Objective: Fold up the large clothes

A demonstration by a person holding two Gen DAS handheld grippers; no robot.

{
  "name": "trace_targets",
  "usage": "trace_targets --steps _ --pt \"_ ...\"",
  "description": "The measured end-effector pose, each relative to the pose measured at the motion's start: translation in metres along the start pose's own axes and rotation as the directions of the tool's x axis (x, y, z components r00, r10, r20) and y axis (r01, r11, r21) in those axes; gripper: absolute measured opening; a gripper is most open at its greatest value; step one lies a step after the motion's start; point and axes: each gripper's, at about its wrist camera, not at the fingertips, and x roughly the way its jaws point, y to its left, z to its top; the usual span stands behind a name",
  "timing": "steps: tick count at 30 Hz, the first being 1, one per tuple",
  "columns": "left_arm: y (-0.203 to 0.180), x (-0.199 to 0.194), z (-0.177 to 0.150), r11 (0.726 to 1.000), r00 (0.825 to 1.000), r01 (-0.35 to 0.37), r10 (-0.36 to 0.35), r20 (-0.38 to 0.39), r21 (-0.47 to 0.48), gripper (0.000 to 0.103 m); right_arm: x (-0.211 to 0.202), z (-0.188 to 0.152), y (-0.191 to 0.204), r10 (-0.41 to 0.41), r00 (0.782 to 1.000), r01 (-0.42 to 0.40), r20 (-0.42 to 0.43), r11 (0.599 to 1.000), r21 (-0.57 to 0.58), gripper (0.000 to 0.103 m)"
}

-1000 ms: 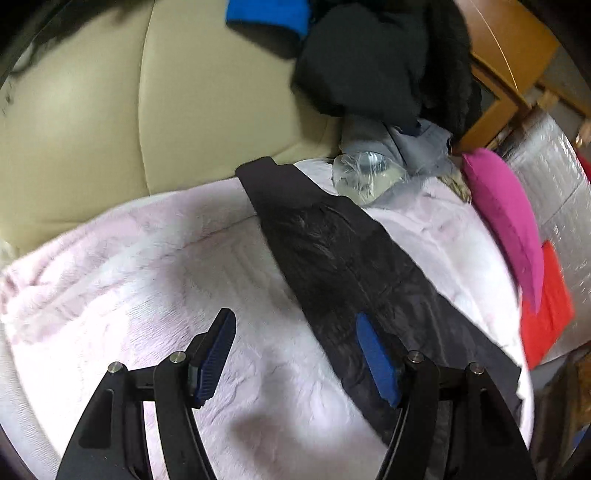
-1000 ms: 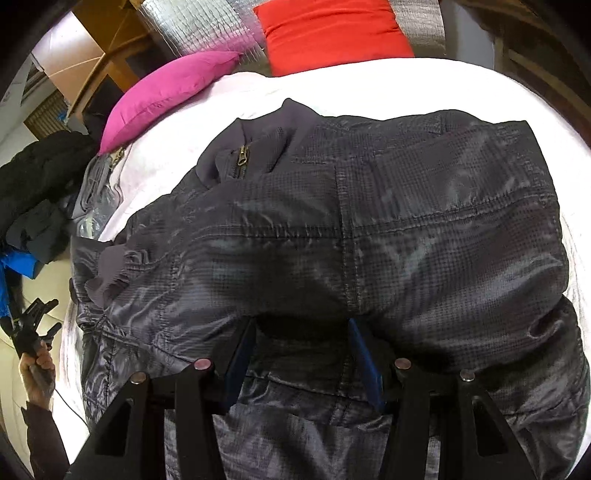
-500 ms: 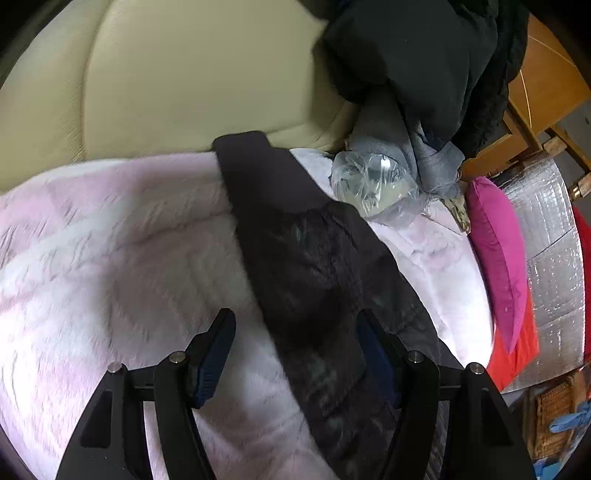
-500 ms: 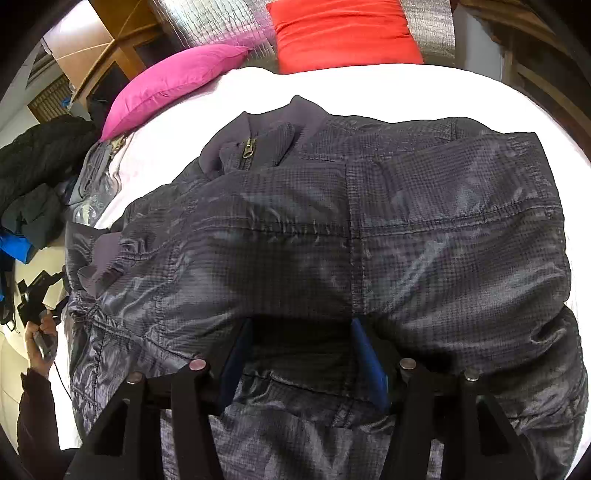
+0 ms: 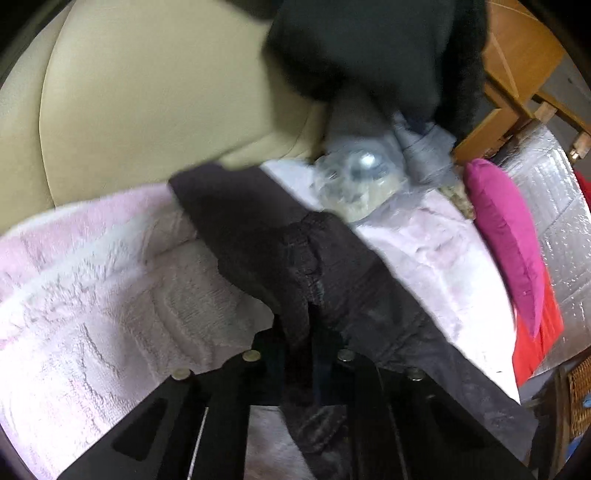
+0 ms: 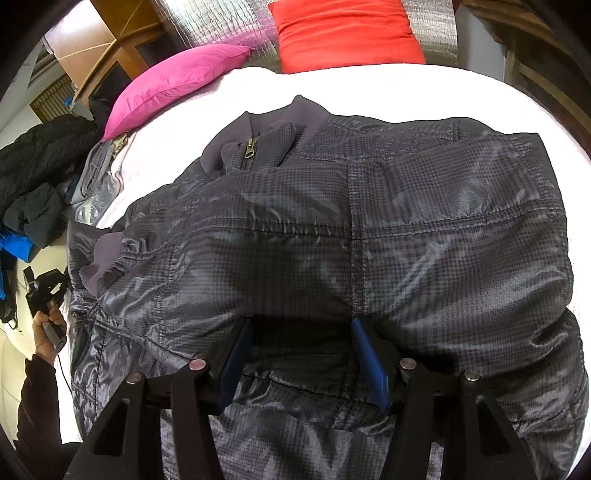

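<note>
Left gripper (image 5: 301,354) has just been closing and now pinches a fold of the dark sleeve (image 5: 258,229) of the big charcoal checked padded jacket (image 6: 369,229), so we've got cloth bunched between its fingers. Our right gripper (image 6: 303,354) sits with its blue pads (image 6: 369,365) about half apart, straddling the jacket's lower part; fabric lies between them, but we can't tell for sure if they're actually pressing on it. The jacket is spread over the fluffy pale pink blanket (image 5: 92,295) on the bed, collar and zip toward the magenta pillow (image 6: 173,81) and the red cushion (image 6: 343,33), the sleeve stretched out toward the beige padded headboard (image 5: 147,110). Our take: it's light, puffy and soft, and that shiny shell looks slippery, so a thin pinch could slide out. Better to grab at seams, the ribbed cuff or the hem, where there's some thickness, and expect it to spring back a bit after each fold.
</note>
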Motion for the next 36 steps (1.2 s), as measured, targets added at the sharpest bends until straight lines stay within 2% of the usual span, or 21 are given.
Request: trace_targets --steps 3,7,9,12,16,18,20,22,23,24,25,26,28,29,30,32,34,35,36 --pt "-0.032 -0.024 -0.002 0.996 0.999 0.005 -0.009 0.047 0.091 0.006 -0.001 0.001 -0.001 0.009 1.000 -0.009 -0.005 1.000 0.013 0.060" --pt "-0.093 -0.067 -0.022 0.966 0.993 0.035 -0.063 0.099 0.257 0.005 -0.007 0.002 -0.010 0.055 0.998 -0.055 -0.001 0.996 0.076 0.060" --pt "-0.131 -0.087 -0.039 0.932 0.988 0.078 -0.121 0.100 0.354 0.005 -0.011 0.002 -0.016 0.081 0.997 -0.081 0.006 0.990 0.115 0.060" --pt "-0.179 -0.110 -0.077 0.863 0.979 0.150 -0.196 0.047 0.482 0.005 -0.019 0.002 -0.026 0.113 0.993 -0.117 0.030 0.979 0.168 0.060" --pt "-0.238 -0.128 -0.149 0.734 0.965 0.239 -0.253 -0.071 0.635 0.005 -0.032 0.004 -0.042 0.152 0.986 -0.165 0.072 0.957 0.240 0.060" --pt "-0.269 -0.137 -0.201 0.635 0.950 0.296 -0.276 -0.148 0.714 0.005 -0.039 0.005 -0.051 0.170 0.981 -0.190 0.096 0.942 0.275 0.060" --pt "-0.288 -0.140 -0.244 0.549 0.926 0.371 -0.280 -0.253 0.749 0.005 -0.046 0.006 -0.063 0.181 0.975 -0.212 0.126 0.926 0.312 0.060" --pt "-0.303 -0.135 -0.287 0.458 0.904 0.428 -0.226 -0.363 0.780 0.007 -0.052 0.006 -0.073 0.179 0.973 -0.218 0.143 0.912 0.346 0.060" --pt "-0.308 -0.129 -0.312 0.419 0.901 0.431 -0.160 -0.403 0.799 0.009 -0.055 0.007 -0.079 0.184 0.971 -0.228 0.153 0.904 0.362 0.060" --pt "-0.309 -0.124 -0.327 0.404 0.901 0.426 -0.113 -0.419 0.809 0.010 -0.058 0.008 -0.083 0.187 0.970 -0.233 0.158 0.899 0.370 0.060" --pt "-0.307 -0.121 -0.339 0.401 0.900 0.419 -0.070 -0.430 0.814 0.023 -0.061 0.009 -0.088 0.189 0.968 -0.240 0.167 0.893 0.381 0.060" --pt "-0.305 -0.122 -0.343 0.406 0.894 0.428 -0.058 -0.445 0.808 0.038 -0.062 0.010 -0.091 0.192 0.967 -0.245 0.170 0.889 0.387 0.060" --pt "-0.301 -0.134 -0.345 0.415 0.869 0.469 -0.061 -0.490 0.780 0.054 -0.064 0.013 -0.097 0.215 0.962 -0.265 0.166 0.878 0.399 0.060" --pt "-0.299 -0.143 -0.339 0.418 0.862 0.487 -0.088 -0.500 0.767 0.059 -0.066 0.013 -0.099 0.222 0.961 -0.271 0.165 0.875 0.402 0.060" --pt "-0.296 -0.154 -0.332 0.416 0.862 0.494 -0.117 -0.493 0.764 0.061 -0.066 0.013 -0.100 0.231 0.959 -0.279 0.164 0.871 0.404 0.061" --pt "-0.288 -0.176 -0.316 0.412 0.868 0.494 -0.182 -0.462 0.765 0.068 -0.067 0.013 -0.099 0.250 0.954 -0.296 0.164 0.868 0.399 0.063" --pt "-0.276 -0.196 -0.294 0.418 0.879 0.476 -0.246 -0.408 0.774 0.069 -0.066 0.014 -0.093 0.290 0.943 -0.332 0.165 0.860 0.388 0.066" --pt "-0.268 -0.206 -0.281 0.430 0.891 0.450 -0.272 -0.363 0.783 0.070 -0.065 0.013 -0.089 0.316 0.935 -0.355 0.163 0.854 0.381 0.067" --pt "-0.268 -0.210 -0.265 0.455 0.908 0.410 -0.286 -0.306 0.791 0.071 -0.063 0.013 -0.085 0.337 0.928 -0.371 0.157 0.849 0.376 0.067"
